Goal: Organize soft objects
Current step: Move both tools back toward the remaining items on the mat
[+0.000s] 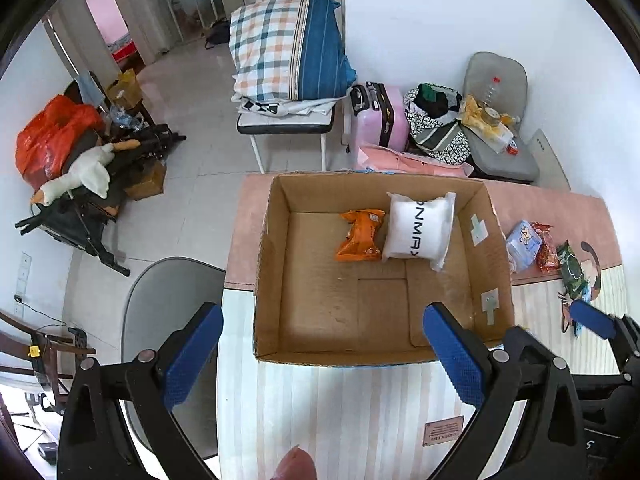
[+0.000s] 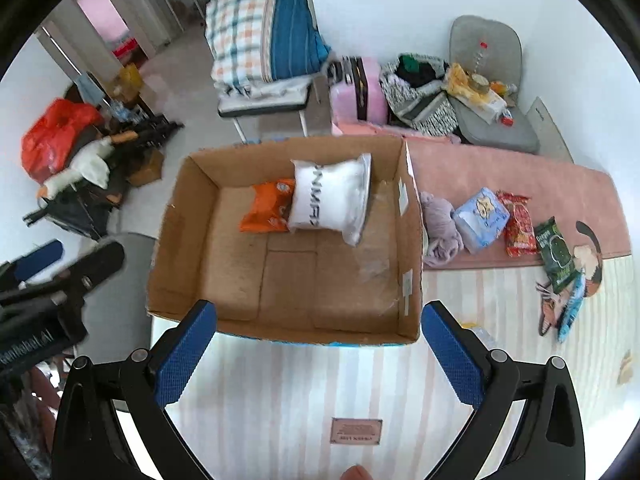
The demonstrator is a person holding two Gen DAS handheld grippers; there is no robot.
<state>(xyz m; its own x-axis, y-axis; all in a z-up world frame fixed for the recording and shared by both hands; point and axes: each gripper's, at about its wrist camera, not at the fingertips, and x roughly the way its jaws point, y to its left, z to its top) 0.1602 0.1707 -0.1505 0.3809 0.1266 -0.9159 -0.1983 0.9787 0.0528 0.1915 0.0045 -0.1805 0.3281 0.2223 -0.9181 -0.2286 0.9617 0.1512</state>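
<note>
**Left wrist and right wrist views: both hand-held grippers empty over the box**

Left wrist view showed my left hand-held gripper [image 1: 322, 354] spread wide with nothing between its blue pads, hovering at the near edge of the cardboard box [image 1: 272, 248] on the tabletop [image 1: 340, 412]. Inside the box, toward the far wall, lay the orange packet [image 1: 360, 236] and, just to its right and touching it, the white pillow pack [image 1: 418, 226]. Right wrist view had my right hand-held gripper [image 2: 318, 350] equally wide open and holding nothing. Outside the box's right wall sat the lilac cloth [image 2: 440, 226], then the pale blue pack [image 2: 482, 218], the red packet [image 2: 520, 224] and the green packet [image 2: 556, 254], in a row on the pink mat [image 2: 520, 176].
</note>
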